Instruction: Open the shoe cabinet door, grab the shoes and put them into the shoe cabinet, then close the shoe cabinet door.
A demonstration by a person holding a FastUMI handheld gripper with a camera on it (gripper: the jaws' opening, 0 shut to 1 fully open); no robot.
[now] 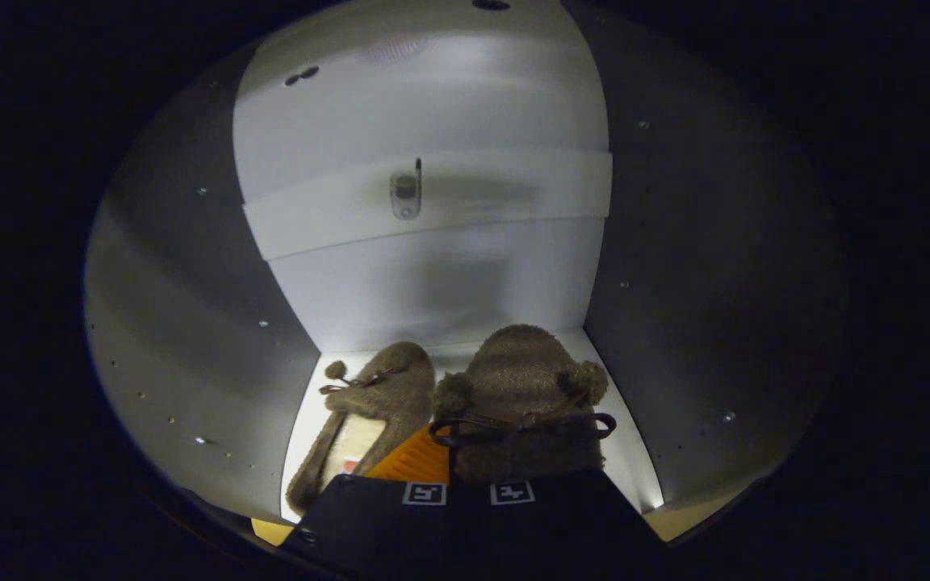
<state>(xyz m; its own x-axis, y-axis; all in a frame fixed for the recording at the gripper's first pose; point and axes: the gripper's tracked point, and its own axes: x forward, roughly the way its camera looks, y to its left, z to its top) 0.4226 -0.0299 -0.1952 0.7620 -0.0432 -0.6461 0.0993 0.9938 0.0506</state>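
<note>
Gripper: inside the cabinet; its fingers seem to hold the right shoe, though the far pad is hidden, so the grip cannot be told for sure.
Left shoe: on the cabinet floor, just beside the right one.
Room: grey side walls close in; white back wall just beyond the toes.
Look: brown, fuzzy, bows and pompoms.

1. Two brown fuzzy slippers inside the shoe cabinet: left slipper, right slipper.
2. One ribbon bow with two pompoms on each slipper.
3. One gripper, two square markers on it, one orange finger visible.
4. One metal fitting on the back panel.
</note>
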